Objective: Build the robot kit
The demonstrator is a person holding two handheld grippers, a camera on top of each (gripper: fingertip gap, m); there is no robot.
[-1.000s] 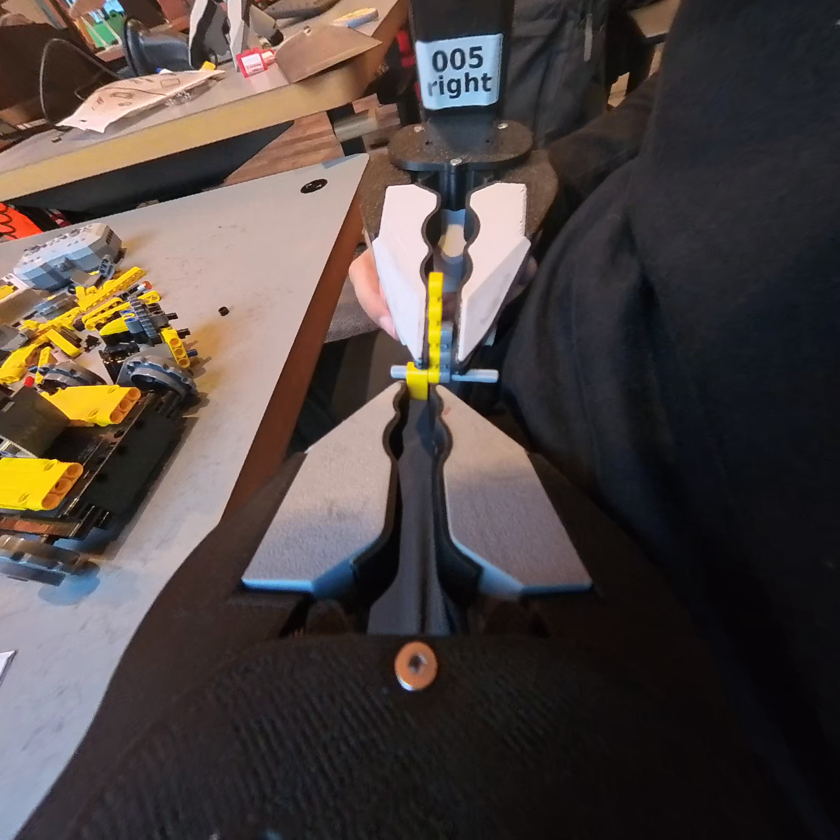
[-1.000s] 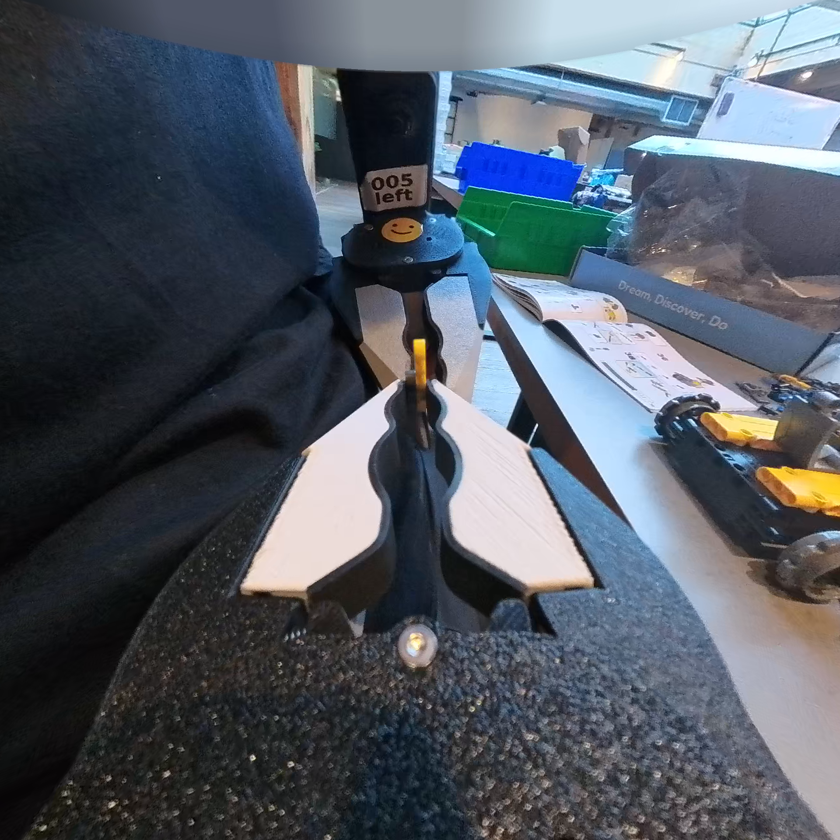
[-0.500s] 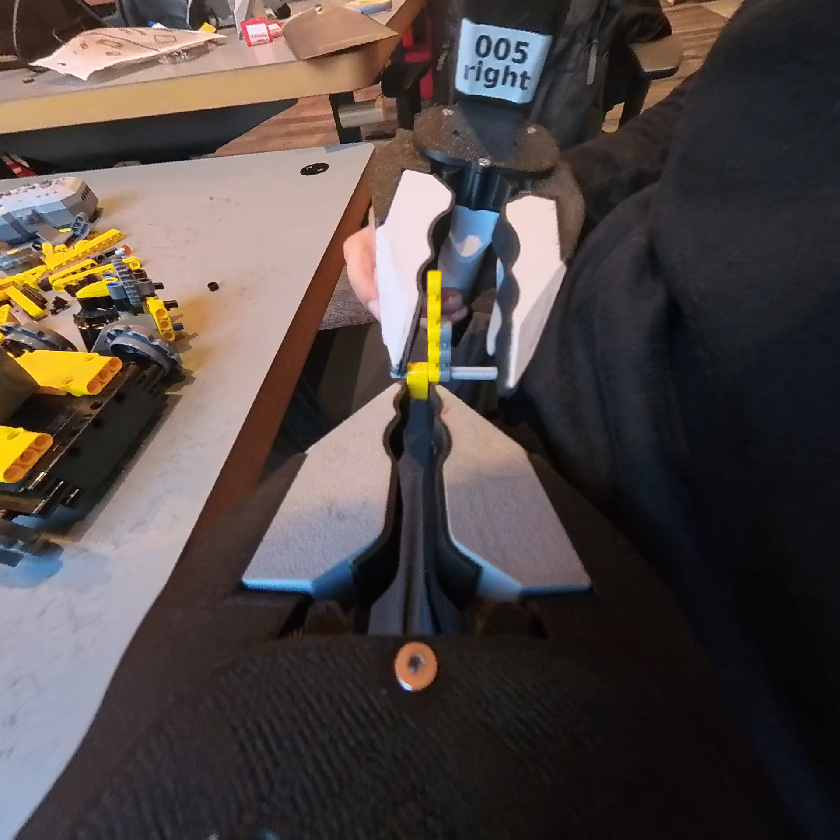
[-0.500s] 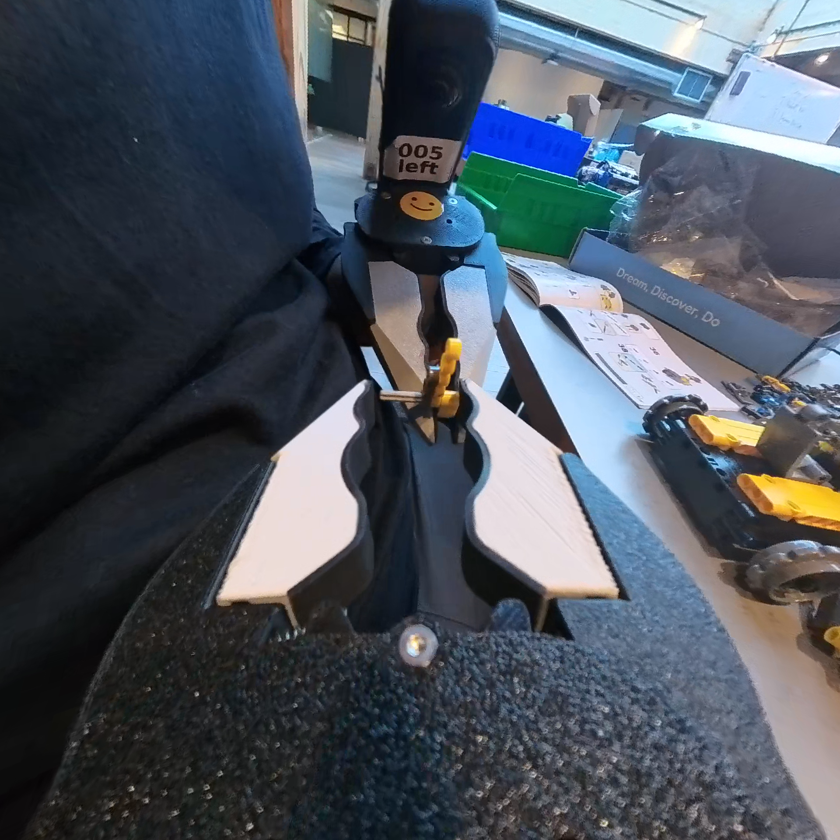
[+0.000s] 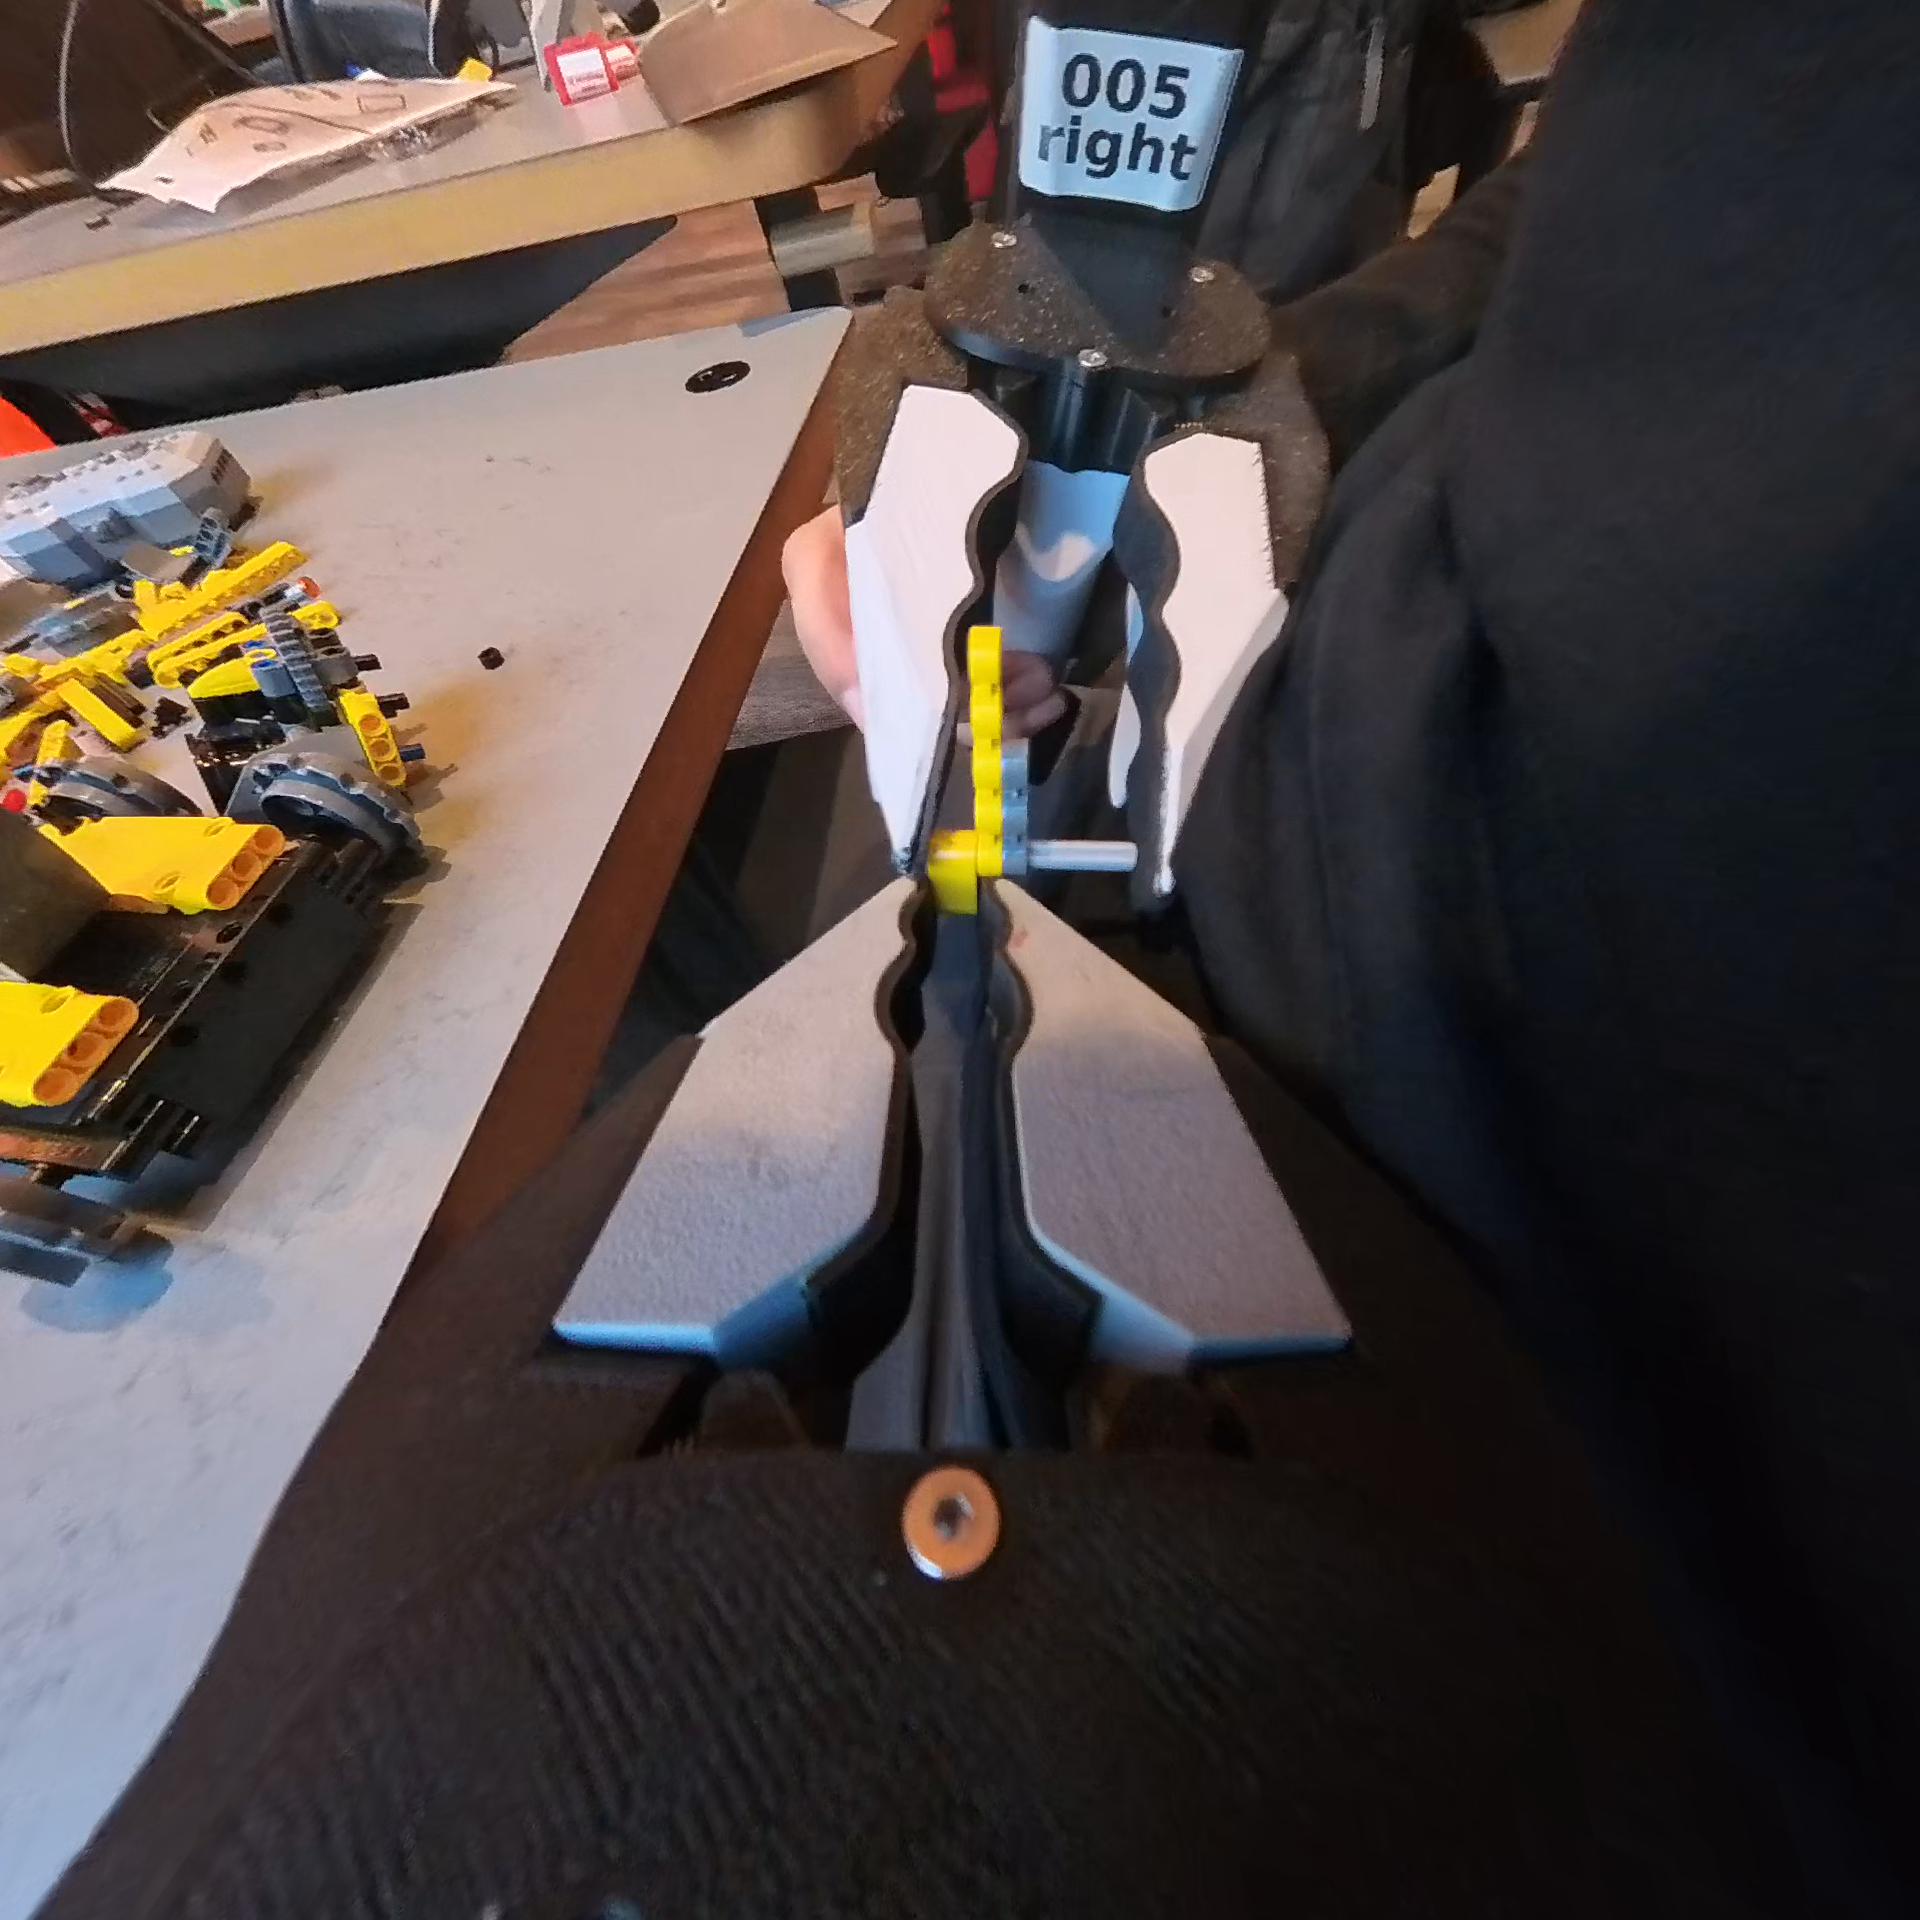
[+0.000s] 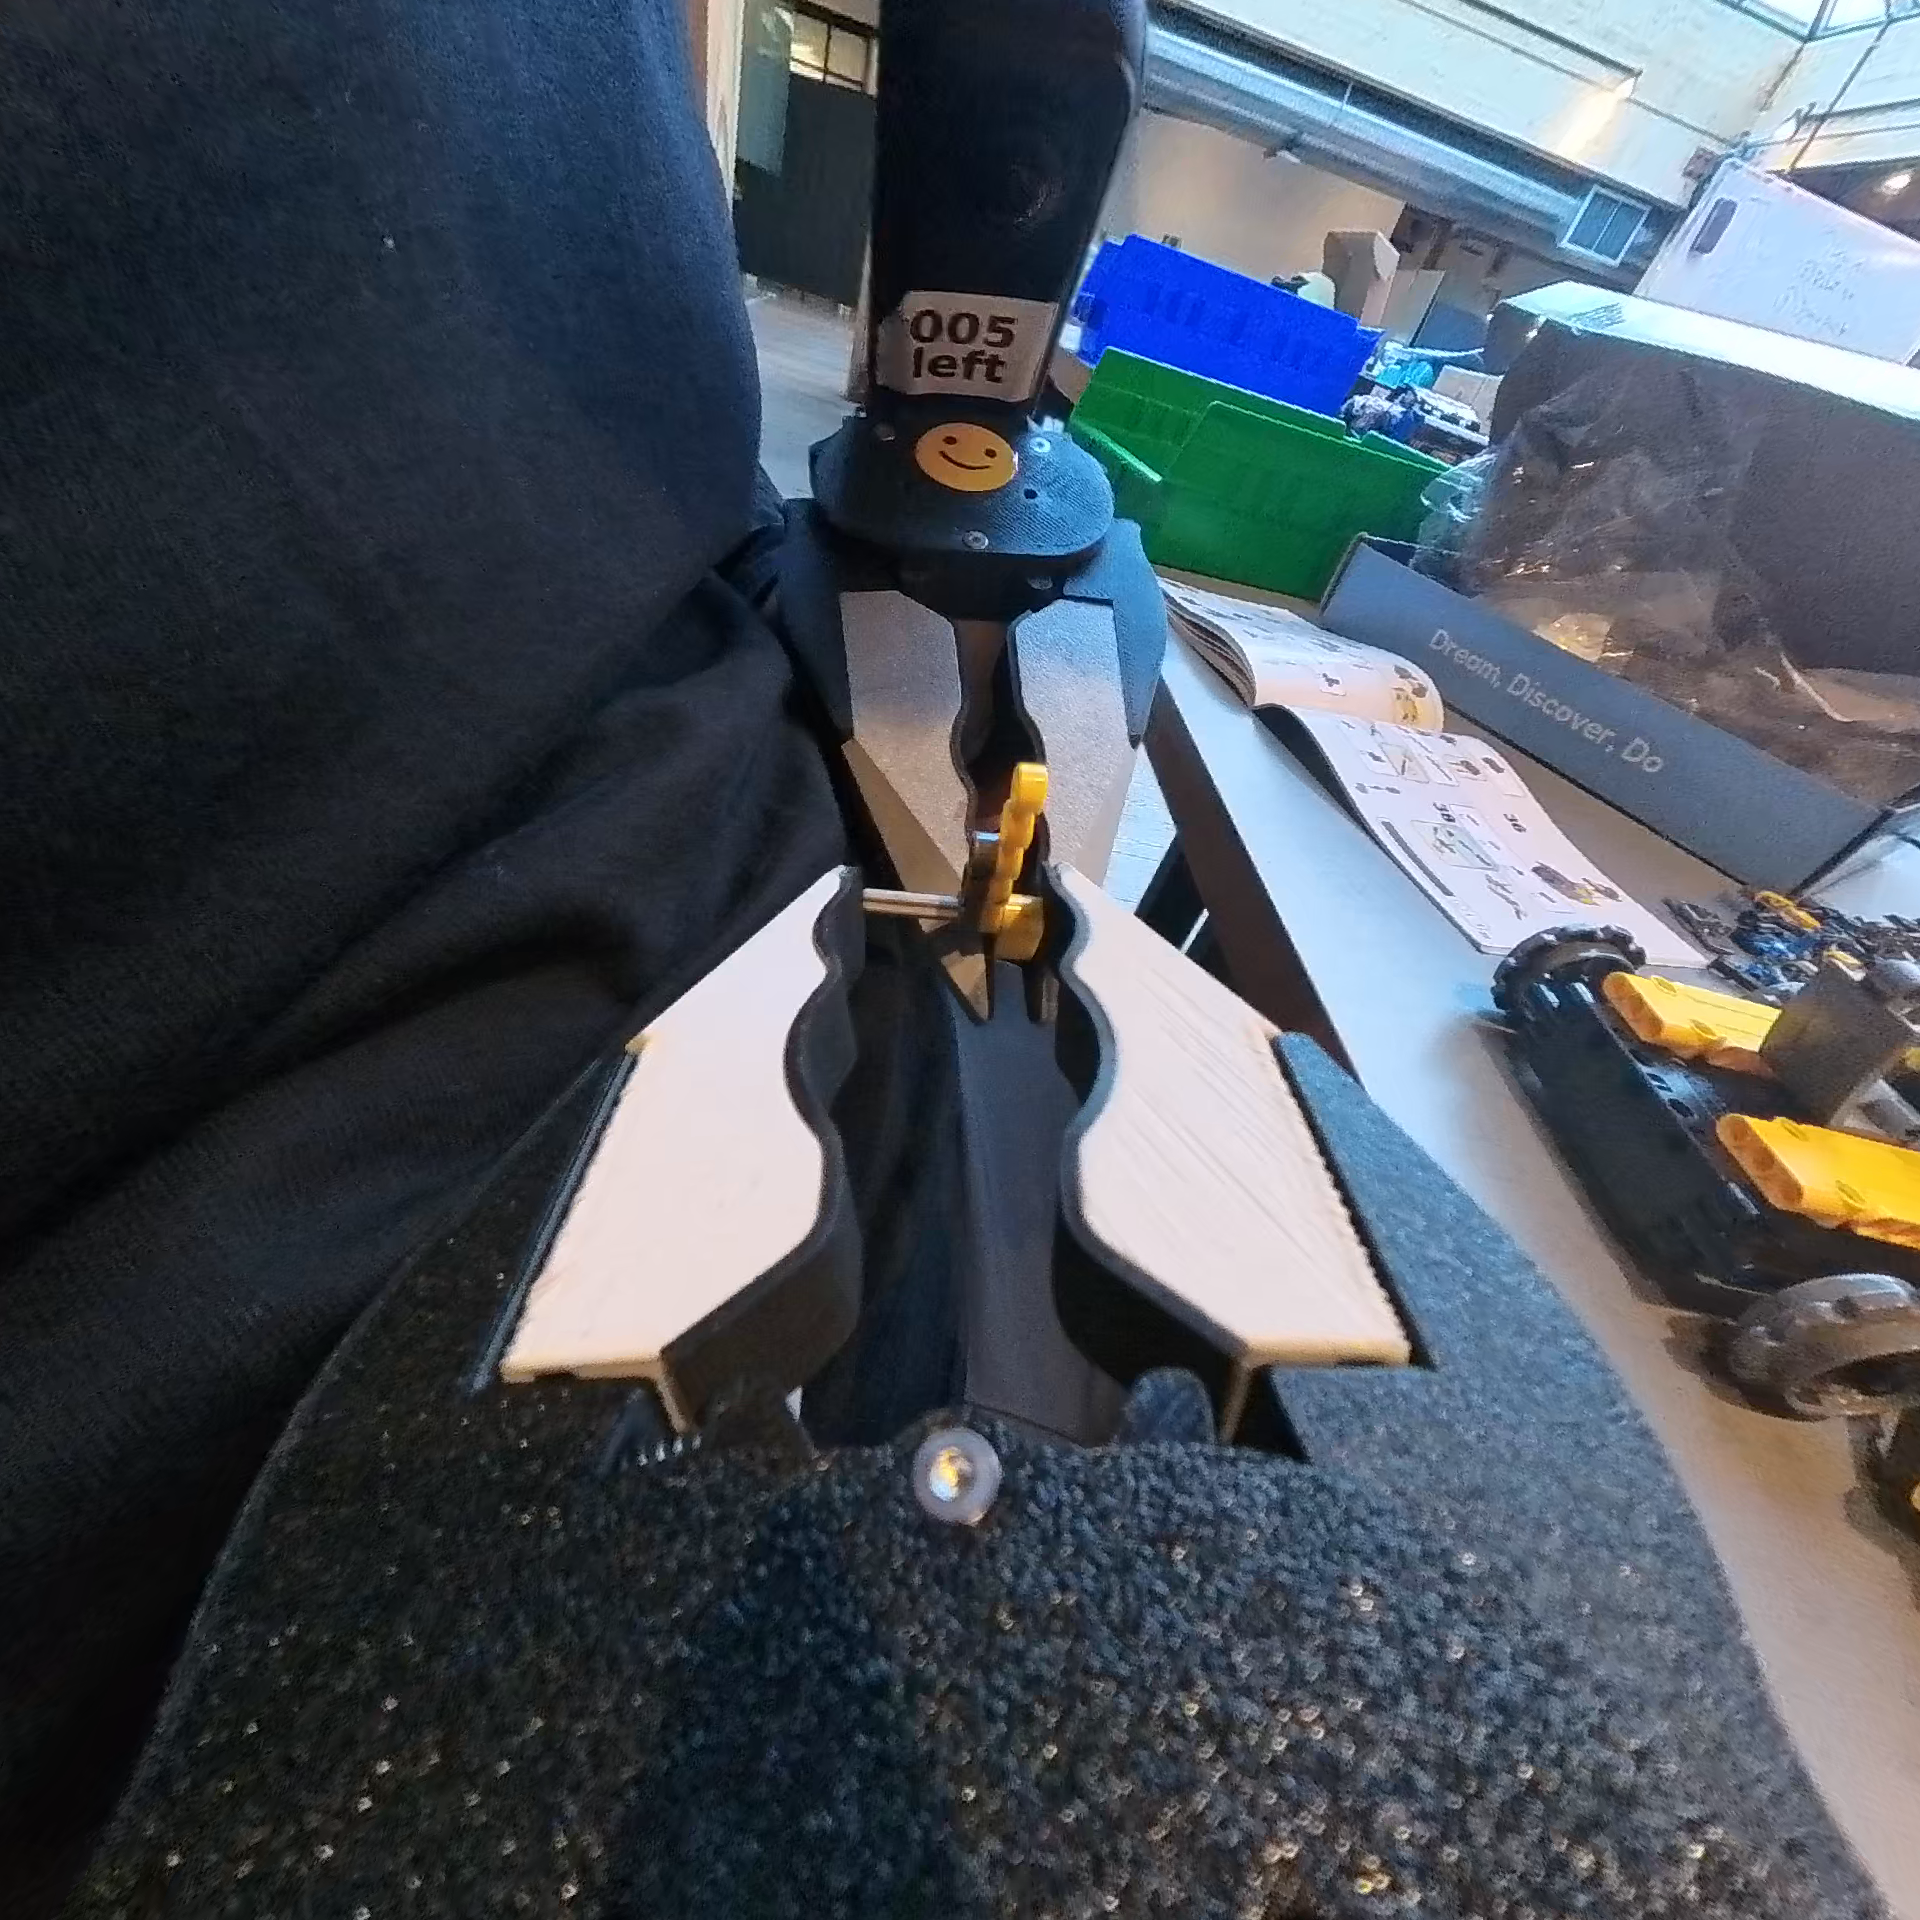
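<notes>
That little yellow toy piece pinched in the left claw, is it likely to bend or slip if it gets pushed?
The yellow toy piece looks like stiff plastic, so it probably won't bend. Only its bottom end sits in the left claw, so a sideways push might pivot it. Its grey rod could perhaps slide out.

Lighting: soft, diffuse daylight; faint shadows. Dark clothing (image 5: 1662, 935) underexposed. Wide-angle bending at edges. Near foreground slightly soft; background mildly blurred.

The left gripper (image 5: 956, 914) has grey fingers (image 5: 769, 1132) on a black body with one silver screw. The right gripper (image 6: 961, 894) has white ribbed fingers (image 6: 1195, 1174). The person wears a dark sleeve (image 6: 364, 623).
</notes>
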